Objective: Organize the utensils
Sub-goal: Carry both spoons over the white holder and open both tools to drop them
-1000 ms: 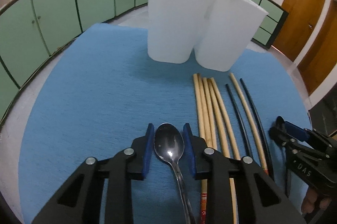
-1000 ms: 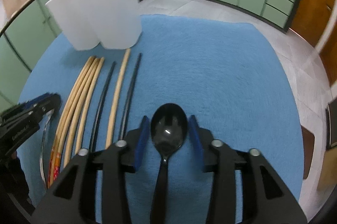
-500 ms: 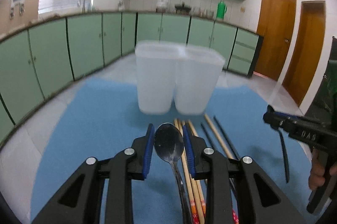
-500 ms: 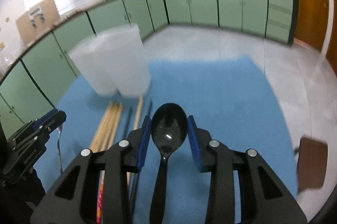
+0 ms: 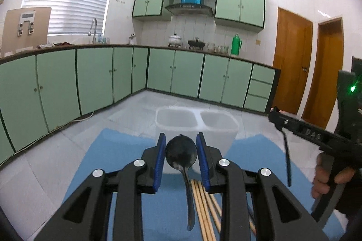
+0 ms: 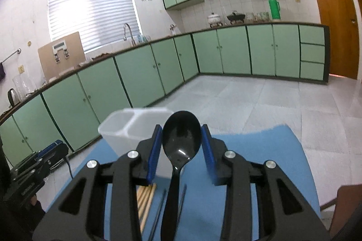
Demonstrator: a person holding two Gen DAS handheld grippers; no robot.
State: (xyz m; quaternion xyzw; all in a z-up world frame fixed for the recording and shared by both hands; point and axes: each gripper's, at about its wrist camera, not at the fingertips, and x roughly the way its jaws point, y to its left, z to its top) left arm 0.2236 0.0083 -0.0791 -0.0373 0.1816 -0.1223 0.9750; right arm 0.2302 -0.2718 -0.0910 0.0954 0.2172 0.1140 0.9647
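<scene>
My left gripper (image 5: pixel 181 141) is shut on a metal spoon (image 5: pixel 181 153); the bowl sits between the blue pads and the handle hangs down. The spoon is lifted above the blue mat (image 5: pixel 117 155). My right gripper (image 6: pixel 181 132) is shut on a black plastic spoon (image 6: pixel 181 139), also lifted off the mat (image 6: pixel 260 150). Just beyond both grippers stands a white two-compartment container (image 5: pixel 196 125) (image 6: pixel 133 125), open at the top. Below the grippers, wooden chopsticks (image 5: pixel 203 207) (image 6: pixel 144 200) and black chopsticks (image 6: pixel 158 213) lie on the mat. Each view shows the other gripper (image 5: pixel 305 132) (image 6: pixel 34 164) at its edge.
The mat covers a table in a kitchen, with green cabinets (image 5: pixel 101 78) along the far walls and tiled floor between. A hand (image 5: pixel 325 180) grips the right tool's handle. A brown seat (image 6: pixel 347 204) shows past the table's right edge.
Both grippers have risen off the mat and tilted up, each carrying its spoon. The right jaws have closed in against the black spoon's bowl. The container now sits lower in both views.
</scene>
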